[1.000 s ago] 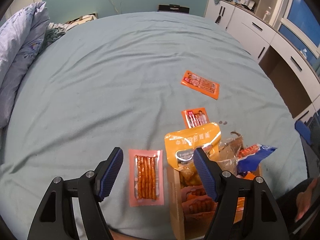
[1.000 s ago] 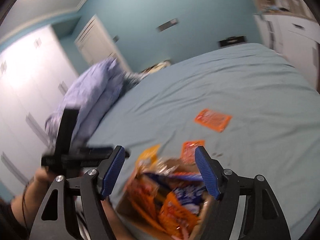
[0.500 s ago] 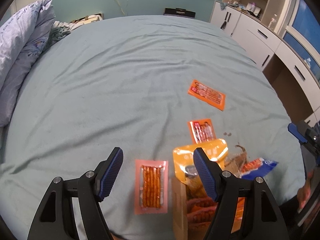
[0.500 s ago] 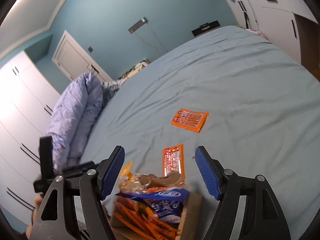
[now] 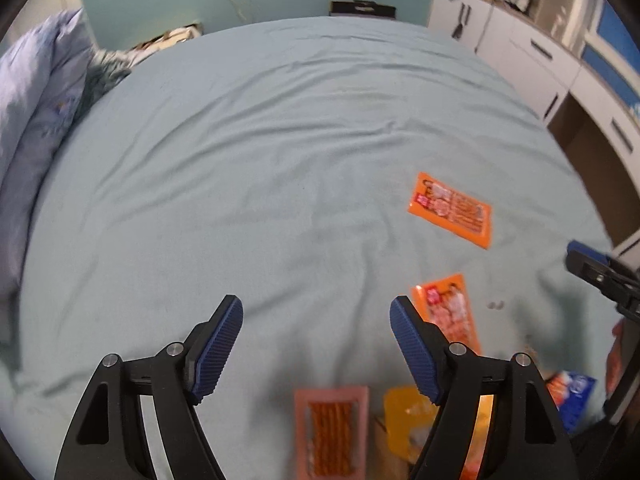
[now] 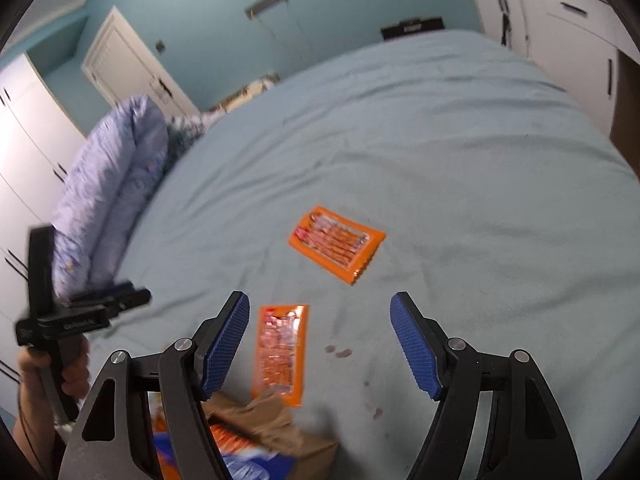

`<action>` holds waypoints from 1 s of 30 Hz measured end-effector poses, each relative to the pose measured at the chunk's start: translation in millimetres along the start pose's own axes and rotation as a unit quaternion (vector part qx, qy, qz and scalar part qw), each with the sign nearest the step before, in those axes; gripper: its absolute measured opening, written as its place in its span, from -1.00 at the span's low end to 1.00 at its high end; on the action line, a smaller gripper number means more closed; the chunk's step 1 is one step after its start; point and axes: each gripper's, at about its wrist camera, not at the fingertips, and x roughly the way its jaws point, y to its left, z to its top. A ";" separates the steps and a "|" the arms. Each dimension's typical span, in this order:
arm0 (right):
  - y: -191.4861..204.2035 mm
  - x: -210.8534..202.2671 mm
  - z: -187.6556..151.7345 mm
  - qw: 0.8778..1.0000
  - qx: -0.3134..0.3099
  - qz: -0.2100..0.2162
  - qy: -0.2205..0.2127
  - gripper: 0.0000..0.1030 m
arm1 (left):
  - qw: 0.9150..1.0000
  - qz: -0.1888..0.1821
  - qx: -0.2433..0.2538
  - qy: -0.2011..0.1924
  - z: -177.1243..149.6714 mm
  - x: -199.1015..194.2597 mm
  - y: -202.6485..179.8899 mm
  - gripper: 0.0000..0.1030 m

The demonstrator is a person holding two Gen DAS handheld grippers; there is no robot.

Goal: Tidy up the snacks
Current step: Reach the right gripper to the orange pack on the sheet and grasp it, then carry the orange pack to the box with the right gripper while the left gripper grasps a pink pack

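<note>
Wrinkled pale-blue bedsheet [image 5: 248, 184] under flat, glossy orange packets [image 6: 337, 242].

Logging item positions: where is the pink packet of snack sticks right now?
Left wrist view, bottom centre: the pink packet lies flat on the bed sheet, just left of the yellow pouch.

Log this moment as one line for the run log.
left gripper: open, empty | right gripper: open, empty | loose on bed: two orange packets, pink packet | box: holds snacks
</note>
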 end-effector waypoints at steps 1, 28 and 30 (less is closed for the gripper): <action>2.4 9.4 4.7 1.000 -0.011 -0.006 0.011 0.40 | 1.000 0.000 0.011 0.005 4.5 6.5 -3.3 0.49; 39.7 122.7 69.2 0.957 -0.171 -0.091 0.215 -0.43 | 0.978 0.035 0.104 0.175 -78.3 21.2 -6.5 0.49; 26.9 93.9 59.2 0.970 -0.128 -0.062 0.198 -0.90 | 0.979 0.037 0.095 0.178 -82.7 20.9 -7.8 0.49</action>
